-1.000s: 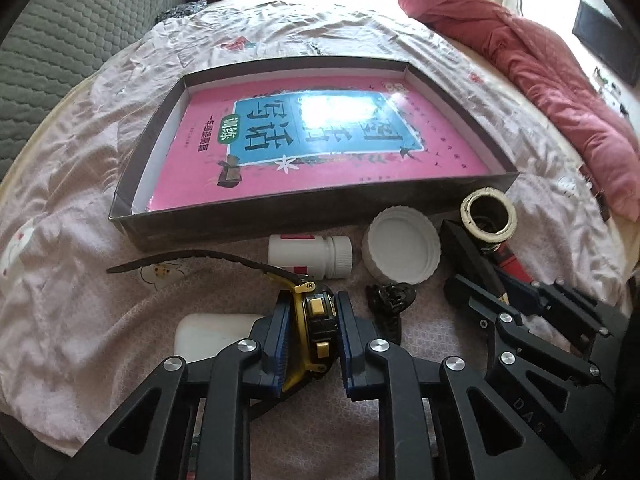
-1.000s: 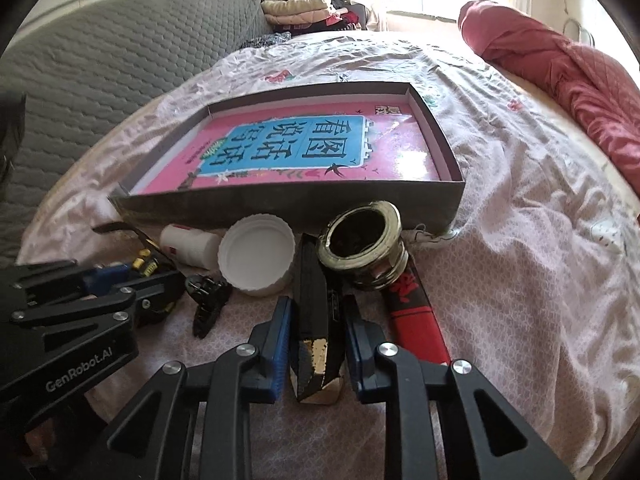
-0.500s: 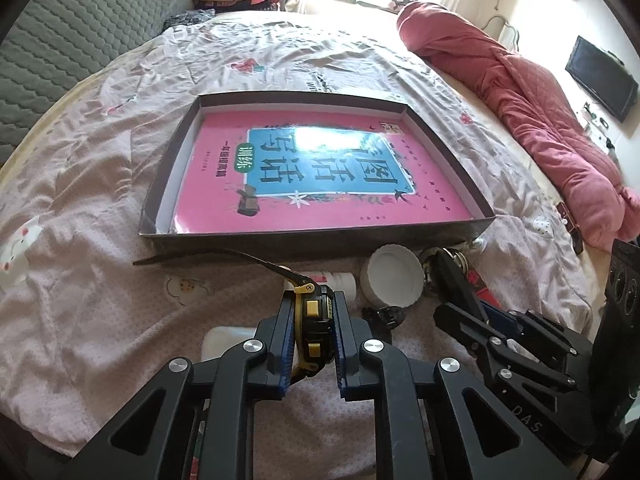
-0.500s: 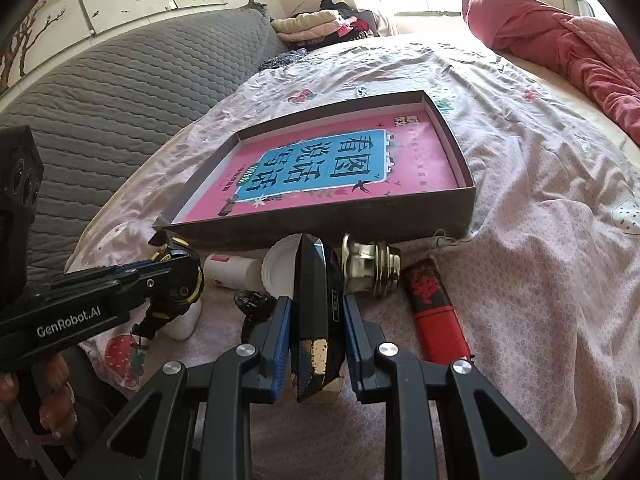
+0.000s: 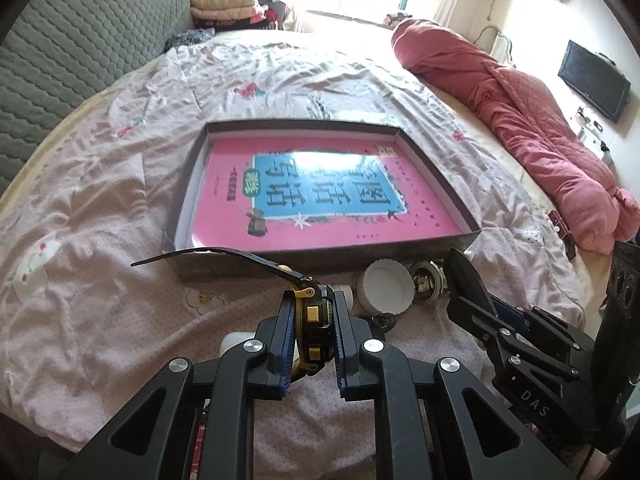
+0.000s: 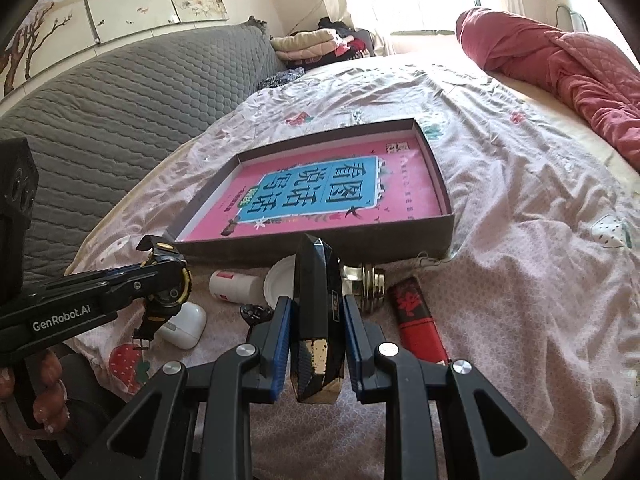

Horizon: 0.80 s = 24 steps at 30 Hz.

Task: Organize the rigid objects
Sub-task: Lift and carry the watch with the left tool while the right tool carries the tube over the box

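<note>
watch point(image 5: 314, 322) above bedsheet point(image 5: 100, 208), short of tray point(image 5: 444, 250)

The right hand-held gripper point(image 6: 314, 340) clamps a black faceted case point(image 6: 316, 312) above the bed point(image 6: 520, 272). At left, the left hand-held gripper point(image 6: 160, 280) grips a watch point(image 6: 170, 288). Beyond lies a tray point(image 6: 447, 184) holding a pink book point(image 6: 320, 196).

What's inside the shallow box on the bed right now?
The box holds only a pink book with a blue title panel, lying flat and covering nearly the whole floor. Whatever might lie under the book is hidden. No loose item is in it yet.
</note>
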Tool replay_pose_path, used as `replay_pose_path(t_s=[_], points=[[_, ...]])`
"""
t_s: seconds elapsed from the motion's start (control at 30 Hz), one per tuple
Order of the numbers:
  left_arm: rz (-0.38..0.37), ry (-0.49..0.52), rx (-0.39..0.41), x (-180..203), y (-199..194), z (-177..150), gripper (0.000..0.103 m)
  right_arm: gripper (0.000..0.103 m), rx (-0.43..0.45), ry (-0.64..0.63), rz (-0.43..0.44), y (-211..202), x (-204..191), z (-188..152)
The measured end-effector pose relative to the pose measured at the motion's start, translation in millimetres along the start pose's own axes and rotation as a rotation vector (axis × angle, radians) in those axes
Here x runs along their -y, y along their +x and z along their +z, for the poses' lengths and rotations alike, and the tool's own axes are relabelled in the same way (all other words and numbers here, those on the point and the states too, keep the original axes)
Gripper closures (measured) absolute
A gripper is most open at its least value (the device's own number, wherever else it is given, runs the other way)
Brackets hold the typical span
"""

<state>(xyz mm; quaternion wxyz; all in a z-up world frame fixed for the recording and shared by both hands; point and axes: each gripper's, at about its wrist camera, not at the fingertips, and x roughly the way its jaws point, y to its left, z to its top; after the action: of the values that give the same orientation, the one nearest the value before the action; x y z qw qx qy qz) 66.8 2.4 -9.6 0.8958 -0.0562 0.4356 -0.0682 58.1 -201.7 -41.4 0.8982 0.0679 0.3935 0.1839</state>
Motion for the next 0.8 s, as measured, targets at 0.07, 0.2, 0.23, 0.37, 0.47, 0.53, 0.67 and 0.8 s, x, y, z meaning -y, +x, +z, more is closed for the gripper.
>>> replay_pose_path(t_s=[0.07, 0.2, 0.23, 0.37, 0.47, 0.53, 0.67, 0.8], points=[[0.006, 0.007, 0.023, -1, -7, 2, 0.086, 0.078, 0.01, -0.003, -0.004, -3, -1, 1], [0.02, 0.014, 0.05, -3, -15, 4, 0.087, 0.078, 0.029, -0.012, -0.017, -7, -4, 3], [0.022, 0.013, 0.053, -4, -16, 4, 0.086, 0.078, 0.031, -0.015, -0.02, -7, -5, 3], [0.022, 0.008, 0.069, -8, -19, 7, 0.086, 0.078, 0.046, -0.033, -0.031, -11, -8, 4], [0.021, 0.01, 0.087, -9, -20, 10, 0.086, 0.078, 0.061, -0.021, -0.032, -13, -9, 8], [0.021, 0.015, 0.095, -8, -20, 12, 0.086, 0.078, 0.077, -0.015, -0.035, -15, -9, 11], [0.019, 0.019, 0.102, -10, -17, 16, 0.086, 0.078, 0.103, -0.023, -0.045, -19, -10, 15], [0.022, 0.022, 0.109, -12, -11, 21, 0.086, 0.078, 0.118, -0.024, -0.051, -19, -10, 19]])
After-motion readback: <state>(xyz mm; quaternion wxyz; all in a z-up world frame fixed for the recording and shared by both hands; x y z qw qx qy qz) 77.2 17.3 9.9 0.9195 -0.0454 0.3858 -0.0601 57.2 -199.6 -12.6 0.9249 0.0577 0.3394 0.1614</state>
